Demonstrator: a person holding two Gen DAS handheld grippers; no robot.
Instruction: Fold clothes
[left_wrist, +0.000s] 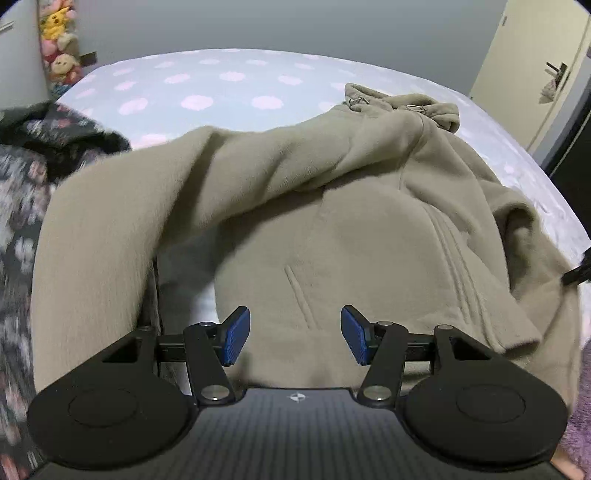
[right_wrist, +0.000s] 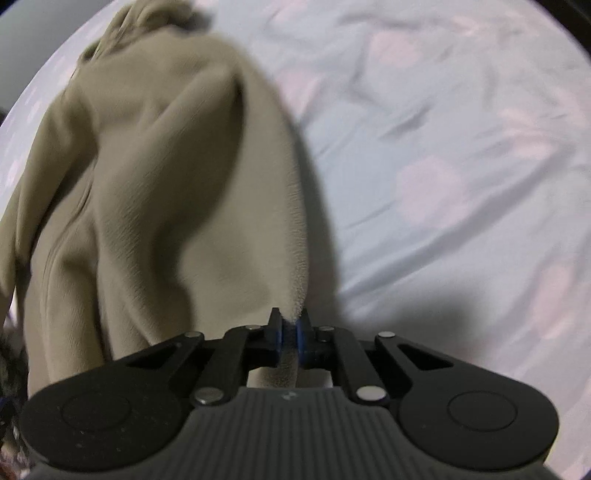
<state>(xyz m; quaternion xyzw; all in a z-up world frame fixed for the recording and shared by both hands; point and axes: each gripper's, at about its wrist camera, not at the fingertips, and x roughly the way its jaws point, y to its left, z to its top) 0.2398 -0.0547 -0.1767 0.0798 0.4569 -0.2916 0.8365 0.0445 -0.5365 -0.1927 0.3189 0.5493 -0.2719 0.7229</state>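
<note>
A beige fleece hoodie (left_wrist: 332, 229) lies on the bed, hood toward the far end, with one sleeve folded across its body. My left gripper (left_wrist: 295, 338) is open and empty, its blue pads just above the hoodie's lower front near a pocket seam. In the right wrist view the same hoodie (right_wrist: 155, 184) hangs lifted and stretched. My right gripper (right_wrist: 290, 332) is shut on the hoodie's edge, with fabric pinched between the blue pads. The right gripper's tip also shows at the hoodie's right edge in the left wrist view (left_wrist: 580, 275).
The bed sheet (left_wrist: 207, 85) is pale blue with pink flower spots; it also fills the right wrist view (right_wrist: 443, 166). A dark floral garment (left_wrist: 33, 177) lies at the left. Plush toys (left_wrist: 59, 44) hang at the far left wall. A door (left_wrist: 535, 74) stands at the right.
</note>
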